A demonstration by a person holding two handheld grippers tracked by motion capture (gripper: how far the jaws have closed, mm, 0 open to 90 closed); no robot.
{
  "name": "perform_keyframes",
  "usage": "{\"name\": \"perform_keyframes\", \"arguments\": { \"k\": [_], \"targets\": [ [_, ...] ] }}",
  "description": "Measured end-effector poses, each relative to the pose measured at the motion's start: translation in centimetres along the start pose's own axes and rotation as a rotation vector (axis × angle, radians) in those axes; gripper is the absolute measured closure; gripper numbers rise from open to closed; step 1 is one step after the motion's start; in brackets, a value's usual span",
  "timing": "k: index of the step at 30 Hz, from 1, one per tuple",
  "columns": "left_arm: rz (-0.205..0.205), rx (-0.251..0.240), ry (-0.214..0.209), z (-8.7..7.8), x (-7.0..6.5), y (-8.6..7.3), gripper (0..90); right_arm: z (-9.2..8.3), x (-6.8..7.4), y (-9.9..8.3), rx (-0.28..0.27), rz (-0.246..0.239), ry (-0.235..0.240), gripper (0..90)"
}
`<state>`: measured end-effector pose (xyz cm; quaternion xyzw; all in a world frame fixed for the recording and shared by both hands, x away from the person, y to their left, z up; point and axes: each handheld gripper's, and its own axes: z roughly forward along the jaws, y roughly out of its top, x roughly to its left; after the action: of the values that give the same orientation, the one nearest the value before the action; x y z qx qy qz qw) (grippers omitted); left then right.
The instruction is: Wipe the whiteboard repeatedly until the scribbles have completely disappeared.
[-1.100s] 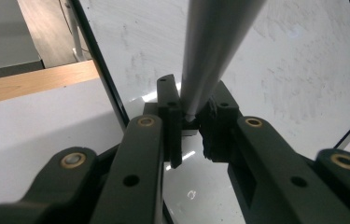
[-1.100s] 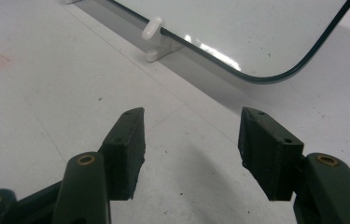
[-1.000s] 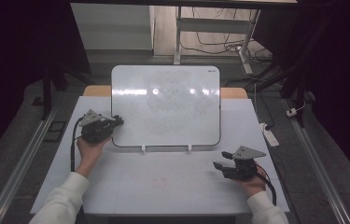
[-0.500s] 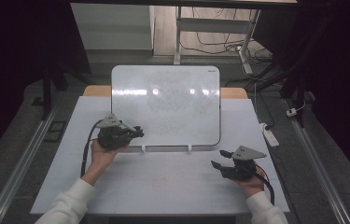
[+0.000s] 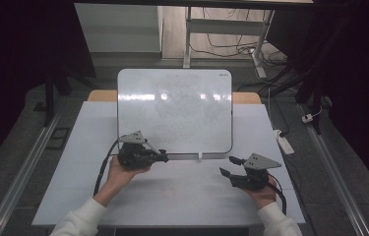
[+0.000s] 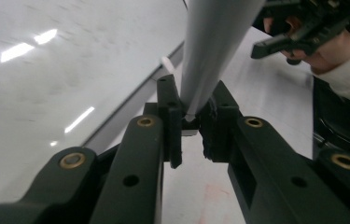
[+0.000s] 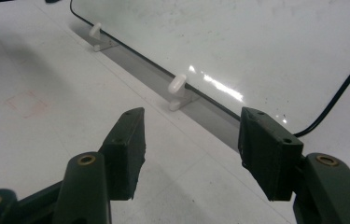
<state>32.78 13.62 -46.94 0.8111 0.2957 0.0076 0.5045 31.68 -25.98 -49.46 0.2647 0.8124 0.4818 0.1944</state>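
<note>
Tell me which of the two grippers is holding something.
The left gripper, by the whiteboard's lower left: its fingers clamp a grey marker. The right gripper is open and empty.

Dark room beyond the white table (image 5: pixel 74 167); grey floor (image 5: pixel 19 162) (cables (image 5: pixel 221 46) trail there).

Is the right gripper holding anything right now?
No: in the right gripper view the right gripper has its jaws spread apart with only bare table between them, short of the whiteboard.
</note>
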Motion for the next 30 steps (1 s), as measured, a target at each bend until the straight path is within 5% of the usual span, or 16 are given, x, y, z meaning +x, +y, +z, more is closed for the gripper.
{"name": "perform_keyframes", "arguments": {
  "k": [15, 30],
  "targets": [
    [0.006, 0.095, -0.088, 2.4, -1.3, -0.4, 78.3, -0.1, 0.8, 0.7, -0.041, -0.002, 0.001, 41.2],
    [0.013, 0.122, -0.108, 3.2, -1.8, -0.3, 78.3, -0.1, 1.6, 1.5, -0.066, -0.021, 0.007, 41.2]
  ]
}}
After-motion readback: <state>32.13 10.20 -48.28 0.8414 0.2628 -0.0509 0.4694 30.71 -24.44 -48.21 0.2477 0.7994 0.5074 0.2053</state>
